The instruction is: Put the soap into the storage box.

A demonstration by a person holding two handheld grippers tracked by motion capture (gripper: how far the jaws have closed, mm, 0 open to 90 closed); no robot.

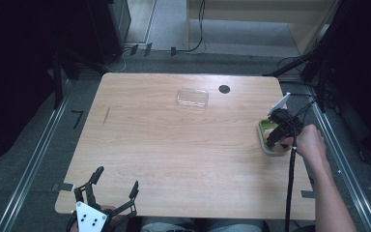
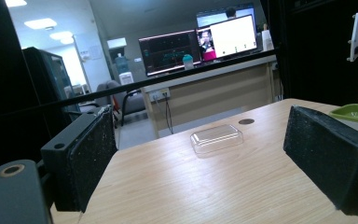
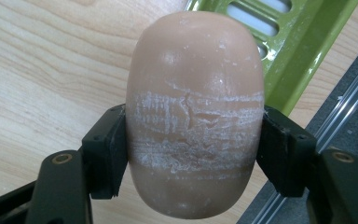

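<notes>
On wooden table (image 1: 174, 145), clear lid (image 1: 192, 98)

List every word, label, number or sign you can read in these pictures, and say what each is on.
None can be read.
Monitors beyond the table: lit, but whatever they show is too small and blurred to read.
Soap in the right gripper: white scuffs only, no lettering visible.
Green dish: no lettering visible.
Clear lid: no label visible.
Left gripper plate: black dots, no text.
</notes>
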